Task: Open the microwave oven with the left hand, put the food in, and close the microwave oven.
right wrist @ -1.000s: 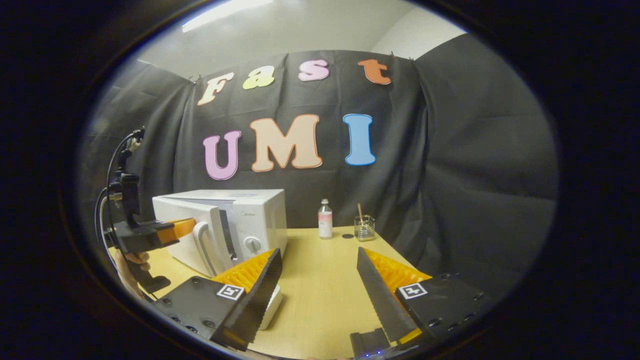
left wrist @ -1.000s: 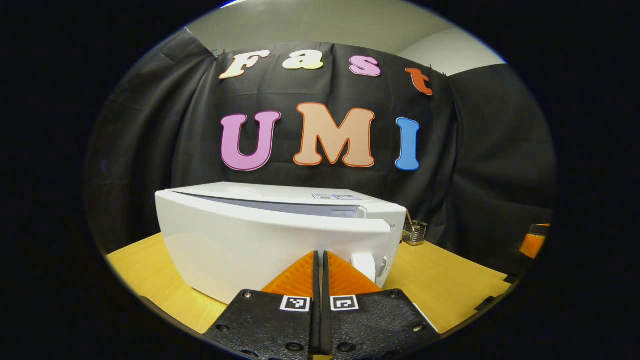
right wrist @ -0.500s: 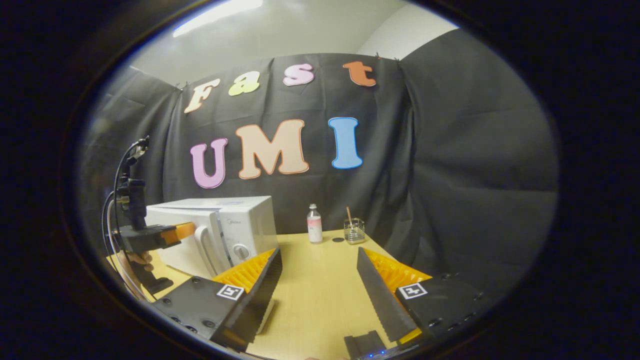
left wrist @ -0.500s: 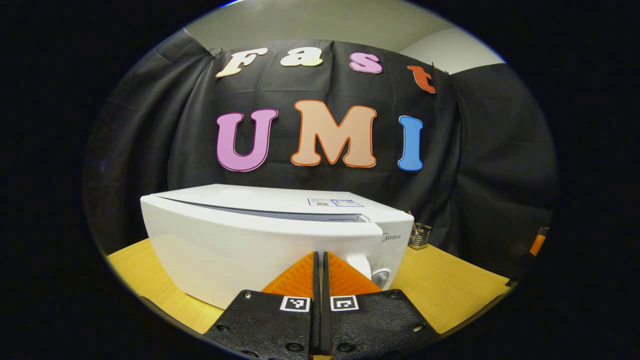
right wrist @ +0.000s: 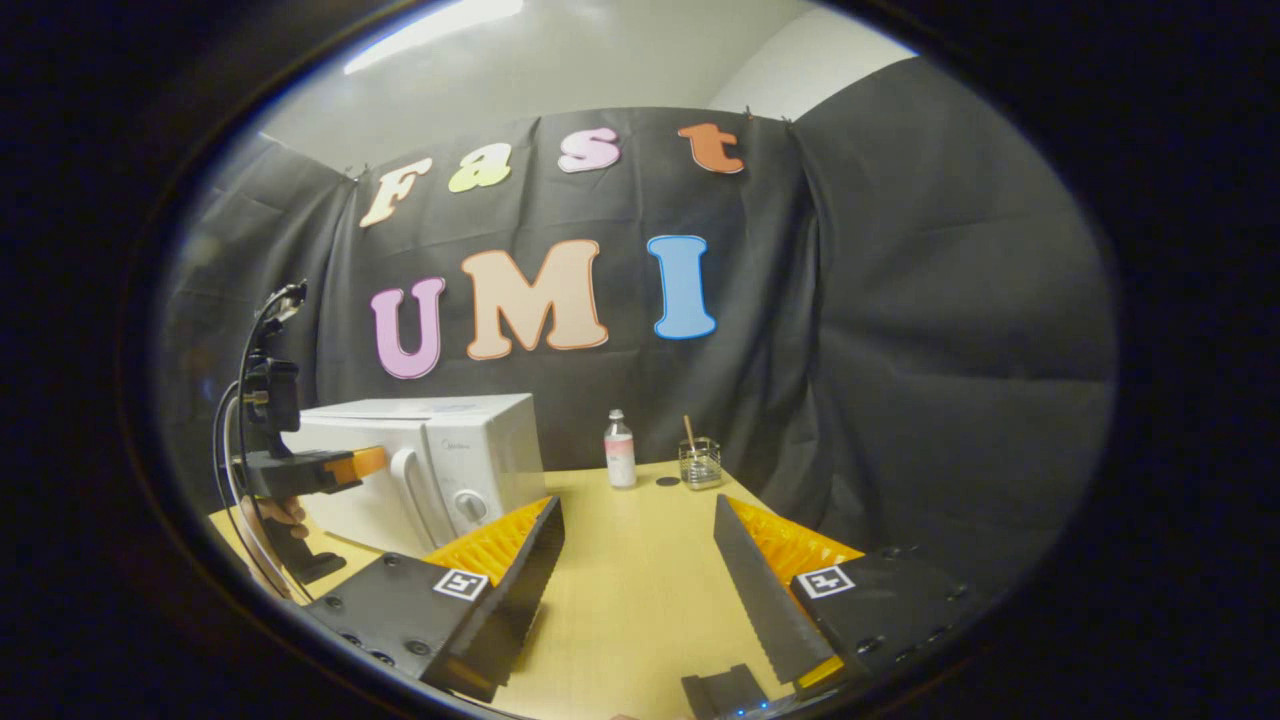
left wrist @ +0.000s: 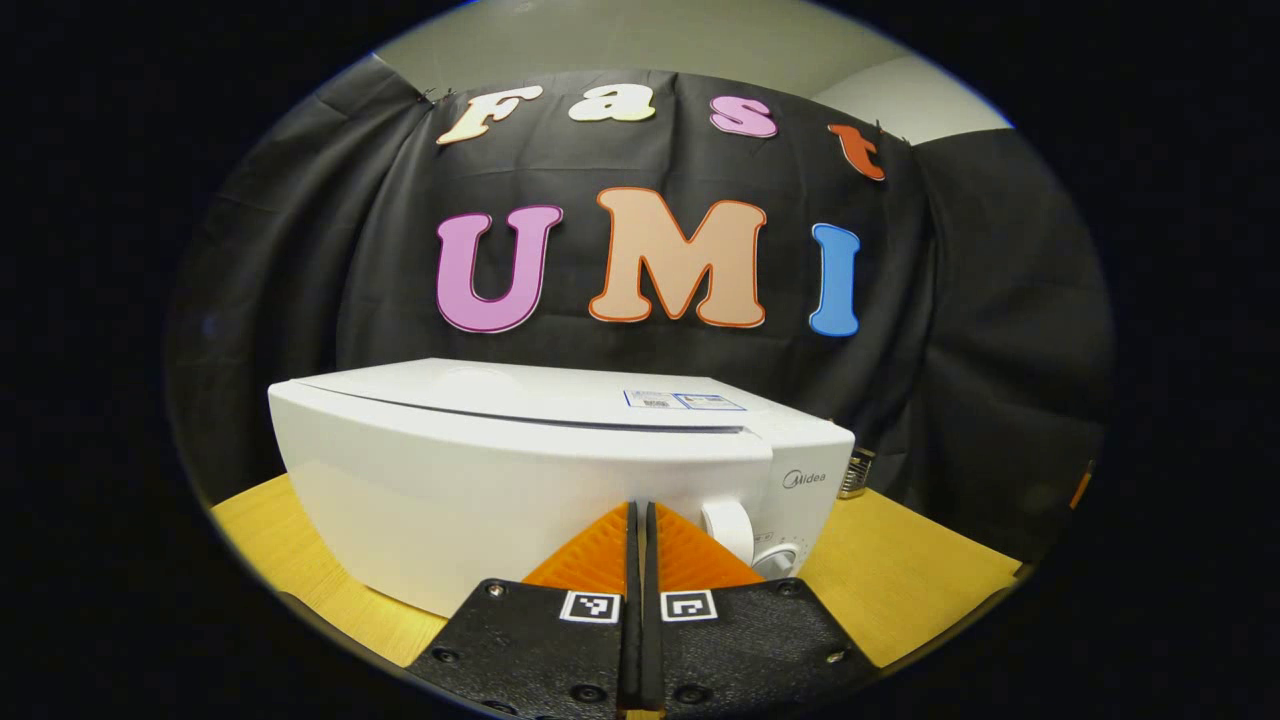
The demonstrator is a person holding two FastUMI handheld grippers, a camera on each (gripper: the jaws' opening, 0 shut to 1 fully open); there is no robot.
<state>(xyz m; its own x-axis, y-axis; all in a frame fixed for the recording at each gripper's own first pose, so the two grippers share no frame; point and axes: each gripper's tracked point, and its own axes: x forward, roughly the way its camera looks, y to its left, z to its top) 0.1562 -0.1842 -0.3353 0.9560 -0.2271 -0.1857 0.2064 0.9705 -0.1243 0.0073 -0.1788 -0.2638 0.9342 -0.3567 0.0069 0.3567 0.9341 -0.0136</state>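
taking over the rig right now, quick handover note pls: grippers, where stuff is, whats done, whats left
Left gripper: jaws shut, empty, tips at the microwave door.
Right gripper: jaws open, empty, over the table.
Microwave: on the table's left; the door looks closed or nearly so, with a thin seam along its top. Food not visible, presumably inside.
Behind it: small bottle, glass jar.
Left: confirm the door is latched, then withdraw.

Your left gripper view sits low and close, facing the white boxy microwave oven (left wrist: pixel 520 480) head-on at 12 o'clock. Your right gripper view stands well back, looking across the yellow wooden table (right wrist: pixel 640 580), with that oven (right wrist: pixel 440 460) at 10 o'clock. Both views share the oven and table.
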